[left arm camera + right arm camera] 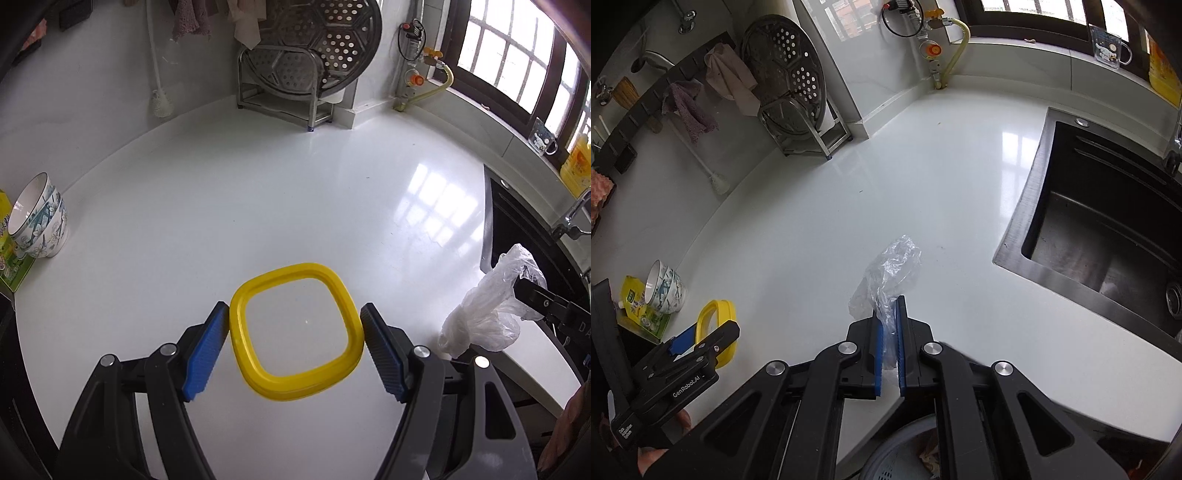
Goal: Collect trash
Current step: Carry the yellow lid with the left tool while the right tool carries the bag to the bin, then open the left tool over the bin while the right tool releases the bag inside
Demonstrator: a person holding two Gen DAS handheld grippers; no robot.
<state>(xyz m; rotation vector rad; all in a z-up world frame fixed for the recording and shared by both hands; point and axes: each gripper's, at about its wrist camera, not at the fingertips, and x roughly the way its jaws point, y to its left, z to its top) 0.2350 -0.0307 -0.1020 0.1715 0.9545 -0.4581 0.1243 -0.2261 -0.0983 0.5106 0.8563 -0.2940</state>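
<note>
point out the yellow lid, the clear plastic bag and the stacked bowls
yellow lid (pixel 295 389), left wrist view, near rim
clear plastic bag (pixel 892 271), right wrist view, crumpled upper part
stacked bowls (pixel 46 225), left wrist view, patterned outer wall

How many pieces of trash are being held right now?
2: a yellow square plastic ring clamped in the left tool, and a crumpled clear plastic bag pinched in the right tool. None visible on the counter.

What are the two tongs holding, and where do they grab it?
The left tongs hold a yellow lid by its two opposite outer edges. The right tongs are shut on a crumpled clear plastic bag, pinching its lower end.
</note>
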